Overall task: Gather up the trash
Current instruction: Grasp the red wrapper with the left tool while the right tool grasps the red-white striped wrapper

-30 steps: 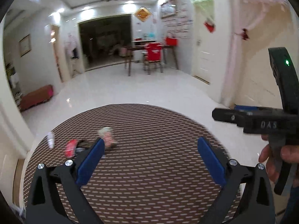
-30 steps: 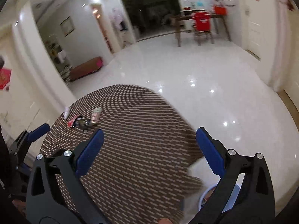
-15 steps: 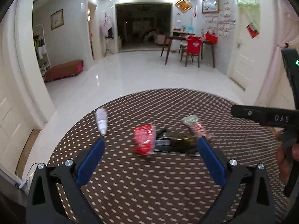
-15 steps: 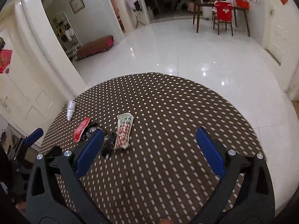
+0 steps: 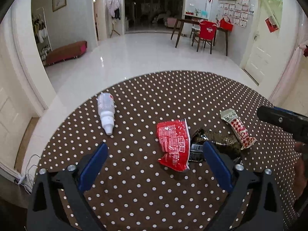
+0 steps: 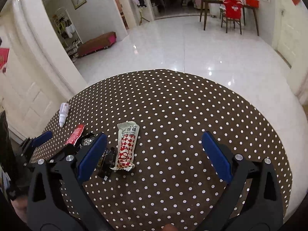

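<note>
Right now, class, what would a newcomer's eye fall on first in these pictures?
Litter on the round polka-dot table: a red wrapper partly over a dark wrapper, a red-checked wrapper to their right, a white bottle lying apart at left. Both open blue-padded hand-held grippers, left and right, frame it.

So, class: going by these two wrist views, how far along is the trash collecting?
Done: nothing visibly collected. In hand: nothing; the left gripper and right gripper are both open and empty. Left: the white squeeze bottle, red wrapper, dark wrapper and red-checked wrapper, all lying on the polka-dot table.
</note>
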